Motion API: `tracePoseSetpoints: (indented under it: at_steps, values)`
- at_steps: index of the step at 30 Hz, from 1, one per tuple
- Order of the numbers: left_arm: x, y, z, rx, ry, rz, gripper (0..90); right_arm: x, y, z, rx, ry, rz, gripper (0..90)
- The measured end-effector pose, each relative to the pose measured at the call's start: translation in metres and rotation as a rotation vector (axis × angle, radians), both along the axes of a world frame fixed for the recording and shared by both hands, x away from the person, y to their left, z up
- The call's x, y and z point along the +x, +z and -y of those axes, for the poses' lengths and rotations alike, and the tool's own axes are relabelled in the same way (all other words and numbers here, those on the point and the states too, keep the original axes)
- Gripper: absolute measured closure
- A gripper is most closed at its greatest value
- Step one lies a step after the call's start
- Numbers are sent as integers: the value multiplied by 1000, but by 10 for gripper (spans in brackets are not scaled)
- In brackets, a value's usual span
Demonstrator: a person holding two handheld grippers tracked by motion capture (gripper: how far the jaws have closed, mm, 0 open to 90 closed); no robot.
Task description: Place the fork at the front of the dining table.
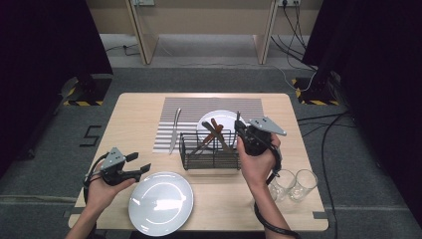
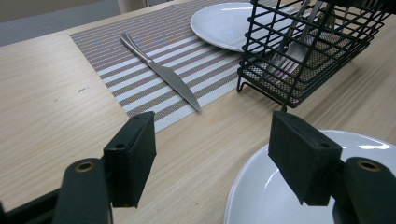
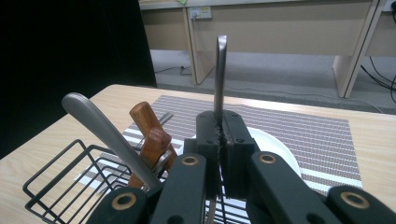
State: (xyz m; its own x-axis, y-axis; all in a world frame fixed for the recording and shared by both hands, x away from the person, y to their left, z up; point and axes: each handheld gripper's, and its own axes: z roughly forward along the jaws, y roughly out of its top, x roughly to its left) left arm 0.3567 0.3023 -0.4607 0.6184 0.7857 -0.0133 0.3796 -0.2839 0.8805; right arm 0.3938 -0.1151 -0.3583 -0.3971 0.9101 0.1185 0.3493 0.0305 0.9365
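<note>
Right tool clamps upright metal utensil over basket | left tool wide, empty

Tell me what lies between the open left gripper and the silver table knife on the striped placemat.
Only bare light wooden table lies between the left gripper and the silver table knife on the striped placemat; the left gripper view shows this.
</note>
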Motion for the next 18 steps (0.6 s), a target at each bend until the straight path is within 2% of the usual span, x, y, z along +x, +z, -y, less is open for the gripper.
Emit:
tracePoseSetpoints:
  at_steps: [18]
  values:
    - [0, 0, 0, 1, -1, 0, 318, 0, 5, 3, 9, -2, 12, 875]
